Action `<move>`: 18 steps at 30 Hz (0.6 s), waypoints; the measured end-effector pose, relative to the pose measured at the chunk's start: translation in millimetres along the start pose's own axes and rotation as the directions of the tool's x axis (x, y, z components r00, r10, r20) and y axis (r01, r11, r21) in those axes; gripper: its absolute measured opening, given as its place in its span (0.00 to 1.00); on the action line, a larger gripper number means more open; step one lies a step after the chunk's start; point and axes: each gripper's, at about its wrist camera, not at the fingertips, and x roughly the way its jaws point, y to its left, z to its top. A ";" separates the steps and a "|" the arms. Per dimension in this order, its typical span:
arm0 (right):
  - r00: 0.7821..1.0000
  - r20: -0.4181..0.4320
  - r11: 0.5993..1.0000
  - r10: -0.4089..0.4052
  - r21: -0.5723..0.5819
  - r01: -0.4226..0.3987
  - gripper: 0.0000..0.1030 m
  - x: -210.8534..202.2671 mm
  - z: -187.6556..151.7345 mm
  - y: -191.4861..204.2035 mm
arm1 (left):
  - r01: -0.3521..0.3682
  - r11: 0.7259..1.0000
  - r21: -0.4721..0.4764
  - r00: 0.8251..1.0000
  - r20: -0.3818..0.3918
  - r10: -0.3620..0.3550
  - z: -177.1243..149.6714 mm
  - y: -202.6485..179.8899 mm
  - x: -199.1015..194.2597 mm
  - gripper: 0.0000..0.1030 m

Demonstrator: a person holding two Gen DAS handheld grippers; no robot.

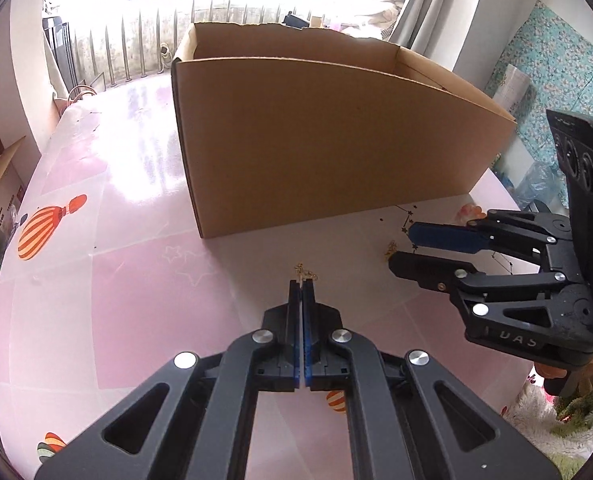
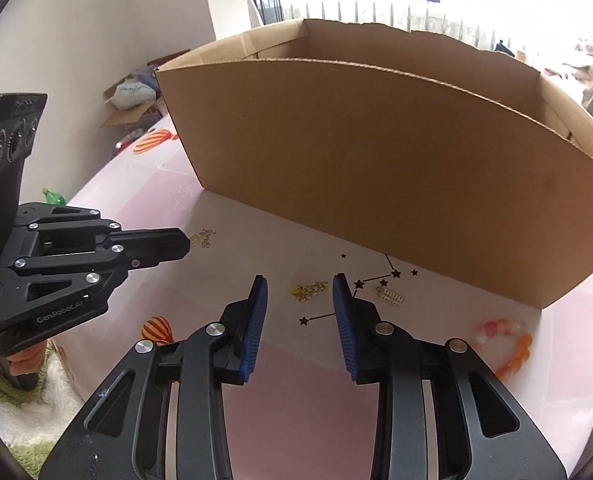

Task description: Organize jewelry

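Observation:
My left gripper (image 1: 302, 282) is shut, its tips touching a thin gold chain (image 1: 305, 272) on the pink table; I cannot tell whether the chain is pinched. From the right wrist view the left gripper (image 2: 184, 240) comes in from the left, with the chain (image 2: 202, 237) just past its tips. My right gripper (image 2: 299, 280) is open, low over the table. A small gold piece with a yellow part (image 2: 308, 291) lies just beyond its tips, untouched. In the left wrist view the right gripper (image 1: 402, 246) is at the right, beside that piece (image 1: 391, 247).
A large open cardboard box (image 2: 376, 168) stands right behind the jewelry and blocks the way forward. A silver spring-like piece (image 2: 390, 295) and an orange, pink and white bead bracelet (image 2: 508, 344) lie to the right. The table's edge (image 2: 68, 352) is near left, over a green rug.

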 end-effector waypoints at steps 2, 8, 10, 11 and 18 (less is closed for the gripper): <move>1.000 -0.022 1.000 -0.014 -0.009 0.013 0.22 5.4 -0.6 0.1 | 0.009 1.000 0.005 1.000 0.005 -0.009 -1.4 0.7 -1.8 0.01; 0.999 -0.033 0.999 -0.026 -0.023 0.026 0.04 7.4 3.4 2.2 | 0.026 1.000 0.004 1.000 0.012 -0.026 -1.5 3.4 -2.9 0.01; 0.999 -0.037 1.000 -0.019 -0.014 0.019 0.03 8.5 5.8 2.4 | 0.029 1.000 0.001 0.999 0.016 -0.029 -1.5 5.1 -3.9 0.01; 0.999 -0.035 1.000 -0.010 -0.004 0.010 0.02 8.2 6.0 1.1 | 0.029 1.000 -0.001 0.999 0.022 -0.029 -1.8 6.5 -5.8 0.01; 0.999 0.014 0.996 0.030 0.088 -0.031 0.00 -20.5 -1.0 -14.2 | 0.029 0.999 -0.017 0.997 0.068 -0.028 -3.3 10.7 -26.9 0.01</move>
